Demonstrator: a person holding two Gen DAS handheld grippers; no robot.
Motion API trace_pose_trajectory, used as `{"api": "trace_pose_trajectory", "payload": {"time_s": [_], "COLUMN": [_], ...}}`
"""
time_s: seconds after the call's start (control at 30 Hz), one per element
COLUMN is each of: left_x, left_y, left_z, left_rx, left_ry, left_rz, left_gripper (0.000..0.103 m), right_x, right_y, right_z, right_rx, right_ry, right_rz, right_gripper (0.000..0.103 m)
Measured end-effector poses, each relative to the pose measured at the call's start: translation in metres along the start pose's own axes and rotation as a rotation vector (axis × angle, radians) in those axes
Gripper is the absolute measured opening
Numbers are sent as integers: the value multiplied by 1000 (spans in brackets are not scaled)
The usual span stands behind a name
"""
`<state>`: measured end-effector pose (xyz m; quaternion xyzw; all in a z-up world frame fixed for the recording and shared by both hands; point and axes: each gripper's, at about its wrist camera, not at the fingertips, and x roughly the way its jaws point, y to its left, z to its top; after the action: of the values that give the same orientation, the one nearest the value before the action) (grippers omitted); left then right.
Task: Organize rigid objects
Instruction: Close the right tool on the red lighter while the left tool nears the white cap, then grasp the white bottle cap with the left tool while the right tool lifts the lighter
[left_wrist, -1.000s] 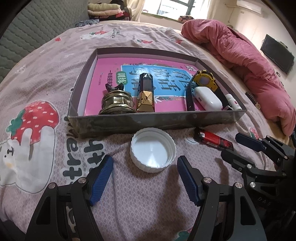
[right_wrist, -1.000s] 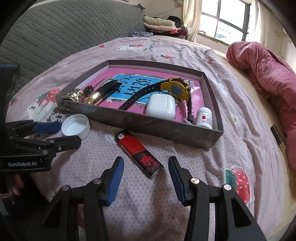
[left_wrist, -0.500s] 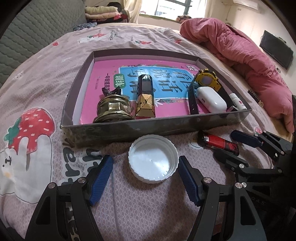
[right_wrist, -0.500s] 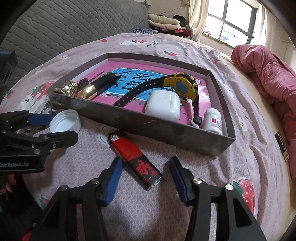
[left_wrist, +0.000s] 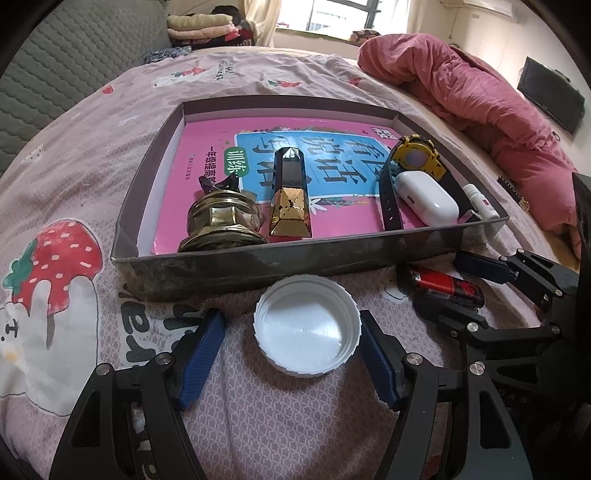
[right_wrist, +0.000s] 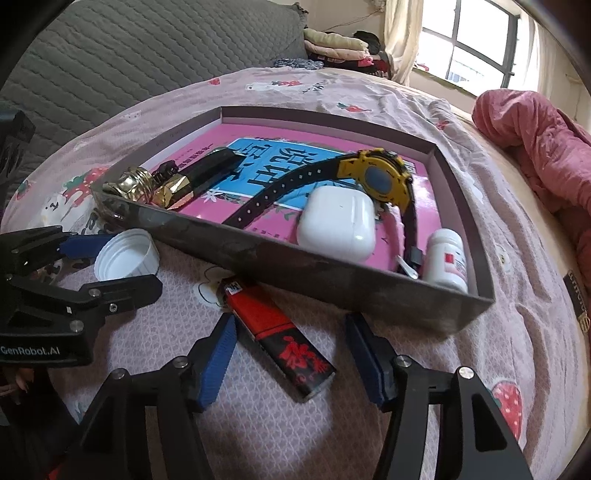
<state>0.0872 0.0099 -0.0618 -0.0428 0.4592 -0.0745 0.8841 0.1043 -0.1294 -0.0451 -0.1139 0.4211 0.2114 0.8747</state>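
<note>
A white bottle cap (left_wrist: 306, 326) lies open side up on the bedspread, just in front of the grey box (left_wrist: 280, 264). My left gripper (left_wrist: 290, 341) is open, its blue pads on either side of the cap. A red and black lighter (right_wrist: 282, 338) lies on the bedspread to the right. My right gripper (right_wrist: 291, 349) is open with the lighter between its fingers. In the right wrist view the cap (right_wrist: 125, 254) and left gripper (right_wrist: 110, 262) show at the left. The lighter (left_wrist: 443, 284) also shows in the left wrist view.
The box (right_wrist: 332, 273) holds a pink book (left_wrist: 325, 155), a brass piece (left_wrist: 221, 225), a black and gold crystal (left_wrist: 290, 195), a yellow watch (right_wrist: 376, 177), a white earbud case (right_wrist: 336, 223) and a small white bottle (right_wrist: 447, 260). A pink quilt (left_wrist: 480, 96) lies at the right.
Both grippers have moved forward and lower. The cap now sits between the left pads and the lighter between the right fingers. Both stay open.
</note>
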Motion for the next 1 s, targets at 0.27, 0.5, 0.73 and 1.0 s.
{"api": "trace_pose_trajectory", "payload": {"time_s": [0.27, 0.5, 0.73, 1.0], "left_x": [1, 2, 3, 4], "left_y": [-2, -2, -4, -5], "left_z": [0, 1, 0, 0], "left_rx": [4, 1, 20, 25], "left_ry": [-3, -2, -3, -8], "left_rz": [3, 0, 19, 24], "left_gripper": [73, 73, 73, 73], "right_x": [-6, -10, 0, -2], "right_y": [8, 1, 5, 3], "right_z": [-3, -5, -4, -6], "right_rx": [-36, 45, 85, 107], "right_ry": [-8, 46, 67, 31], "right_rz": [70, 227, 256, 264], "right_gripper": [36, 25, 26, 21]}}
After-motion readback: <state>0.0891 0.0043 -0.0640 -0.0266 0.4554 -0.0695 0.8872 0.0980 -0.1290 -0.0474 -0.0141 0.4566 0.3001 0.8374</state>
